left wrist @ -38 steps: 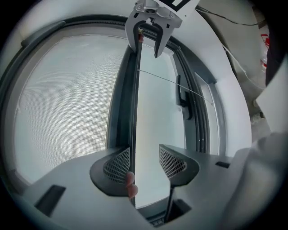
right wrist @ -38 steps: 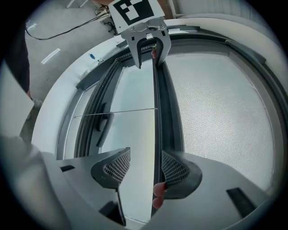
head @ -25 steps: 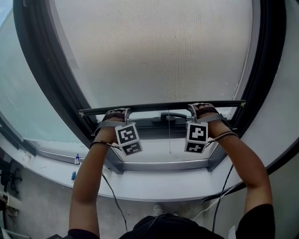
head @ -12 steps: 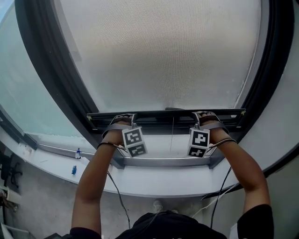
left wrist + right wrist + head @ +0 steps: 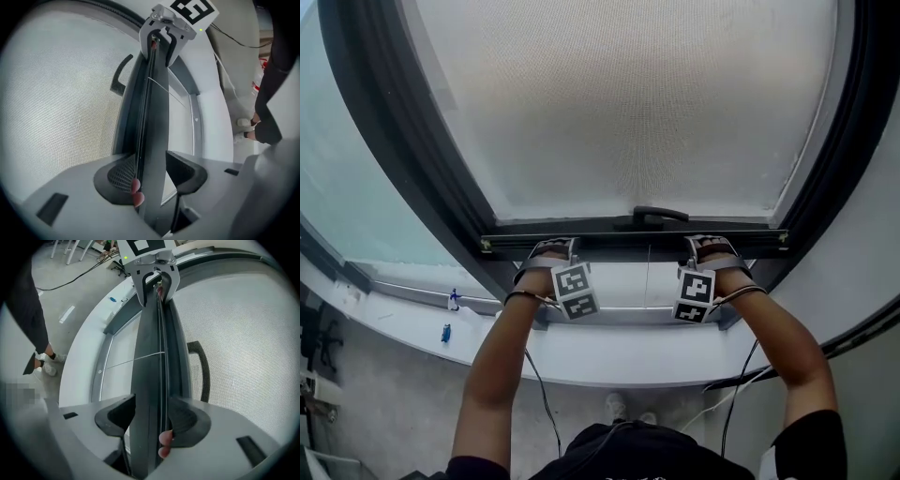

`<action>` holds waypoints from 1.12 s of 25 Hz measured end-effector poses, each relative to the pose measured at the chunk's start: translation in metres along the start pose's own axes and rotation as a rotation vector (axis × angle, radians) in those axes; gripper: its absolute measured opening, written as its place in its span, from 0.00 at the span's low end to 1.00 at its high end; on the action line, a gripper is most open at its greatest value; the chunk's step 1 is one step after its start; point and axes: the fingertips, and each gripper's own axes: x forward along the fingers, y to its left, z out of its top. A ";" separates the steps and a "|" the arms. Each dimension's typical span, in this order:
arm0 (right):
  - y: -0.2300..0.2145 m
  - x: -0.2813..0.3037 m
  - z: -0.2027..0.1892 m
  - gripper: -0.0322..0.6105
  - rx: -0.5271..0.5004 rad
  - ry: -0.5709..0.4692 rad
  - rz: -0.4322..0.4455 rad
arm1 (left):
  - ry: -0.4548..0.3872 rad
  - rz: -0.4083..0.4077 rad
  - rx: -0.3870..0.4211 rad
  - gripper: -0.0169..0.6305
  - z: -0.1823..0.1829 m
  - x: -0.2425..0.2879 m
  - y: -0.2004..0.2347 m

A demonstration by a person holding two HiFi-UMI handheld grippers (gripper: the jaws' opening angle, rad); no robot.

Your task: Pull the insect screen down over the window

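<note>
Head view: my left gripper (image 5: 551, 249) and right gripper (image 5: 707, 245) clamp screen bar (image 5: 614, 241); pull evenly toward 6 o'clock.

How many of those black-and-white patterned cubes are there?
2: one marker cube on the left gripper, the other on the right gripper, both at the screen's pull bar. None seem hidden.

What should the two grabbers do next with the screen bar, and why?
Probably pull the screen's bottom bar straight down, both sides evenly. The left gripper and right gripper clamp it, it sits level, and an uncovered strip shows between it and the window's bottom frame.
</note>
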 end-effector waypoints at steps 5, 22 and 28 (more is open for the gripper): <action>0.000 0.004 0.000 0.39 0.027 -0.005 -0.013 | -0.003 -0.002 0.001 0.33 0.000 0.002 0.001; 0.015 0.001 0.002 0.39 0.060 0.039 0.050 | 0.081 -0.016 0.070 0.30 -0.012 0.004 -0.012; 0.011 0.008 0.003 0.39 0.065 0.027 -0.013 | 0.075 -0.020 0.055 0.30 -0.011 0.004 -0.012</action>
